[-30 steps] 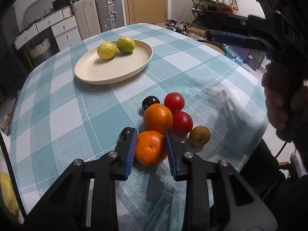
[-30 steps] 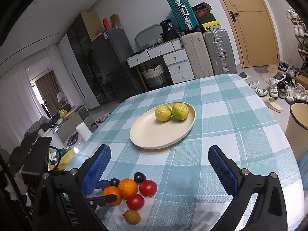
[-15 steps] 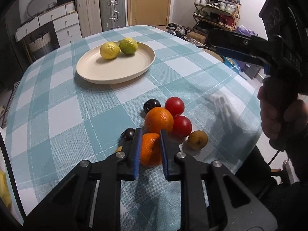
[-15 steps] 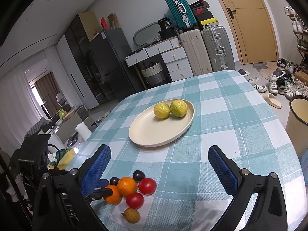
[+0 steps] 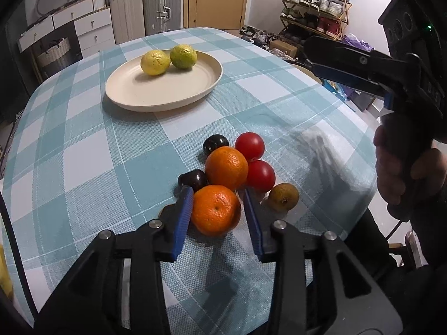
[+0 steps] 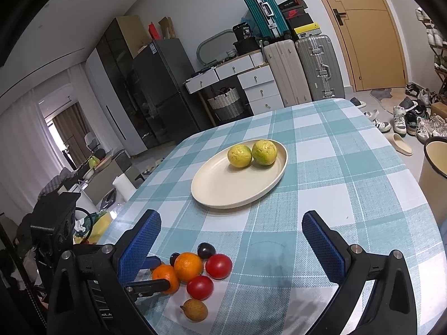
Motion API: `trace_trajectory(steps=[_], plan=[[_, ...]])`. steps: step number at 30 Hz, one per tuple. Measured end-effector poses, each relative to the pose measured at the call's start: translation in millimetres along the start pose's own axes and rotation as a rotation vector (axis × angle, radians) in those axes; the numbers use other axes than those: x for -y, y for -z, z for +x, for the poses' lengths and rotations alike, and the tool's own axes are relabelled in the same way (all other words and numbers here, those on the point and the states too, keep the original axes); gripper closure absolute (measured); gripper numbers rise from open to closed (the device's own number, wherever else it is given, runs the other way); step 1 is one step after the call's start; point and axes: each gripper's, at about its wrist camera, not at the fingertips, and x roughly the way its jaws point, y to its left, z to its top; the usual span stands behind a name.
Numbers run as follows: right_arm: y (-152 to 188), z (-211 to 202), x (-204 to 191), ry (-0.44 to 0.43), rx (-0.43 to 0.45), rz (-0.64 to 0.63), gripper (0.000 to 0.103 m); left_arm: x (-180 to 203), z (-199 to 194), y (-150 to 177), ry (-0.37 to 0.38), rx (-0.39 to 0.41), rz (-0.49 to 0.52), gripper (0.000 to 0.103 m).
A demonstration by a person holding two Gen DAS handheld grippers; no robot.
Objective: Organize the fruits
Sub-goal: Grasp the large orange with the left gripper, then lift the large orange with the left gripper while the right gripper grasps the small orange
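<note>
At the near edge of the counter (image 5: 83, 150), my left gripper (image 5: 218, 209) straddles the nearest orange (image 5: 215, 210), its jaws just eased apart, likely to reseat a slipping grip on the round, dimpled peel. My right gripper (image 6: 232, 240) hovers wide open. Far off, two lemons (image 5: 155, 62) share the smooth cream plate (image 5: 131, 95).

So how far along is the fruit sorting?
Done: two yellow-green citrus sit on the plate. In hand: the left gripper has just been opening its jaws around the nearer orange, which rests on the tablecloth. Left: second orange, two tomatoes, two dark fruits, one brown fruit. Right gripper is open, empty.
</note>
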Motion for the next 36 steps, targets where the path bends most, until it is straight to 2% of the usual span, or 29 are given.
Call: trace_trajectory(steps=[7,9,15,18,25,32,36], plan=[[1,0,0,-0.002,0.000,0.003,0.000,4,5,-1,-0.040,-0.013,0.036,0.069],[1,0,0,0.001,-0.002,0.003,0.000,5,10,-1,-0.053,-0.027,0.043,0.063],[3,-1,0,-0.004,-0.002,0.003,0.000,12,16,-1,-0.080,-0.034,0.078,0.065],[4,0,0,-0.007,-0.007,0.006,0.000,3,12,-2,-0.028,-0.032,0.031,0.067],[9,4,-7,-0.039,-0.050,-0.008,0.000,-11,-15,-8,-0.027,0.041,-0.013,0.067],[17,16,-25,-0.110,-0.125,-0.028,0.000,-47,-48,-17,-0.035,0.123,-0.150,0.067],[24,28,-38,-0.119,-0.172,-0.067,0.001,-70,-62,-15,-0.044,0.151,-0.217,0.067]])
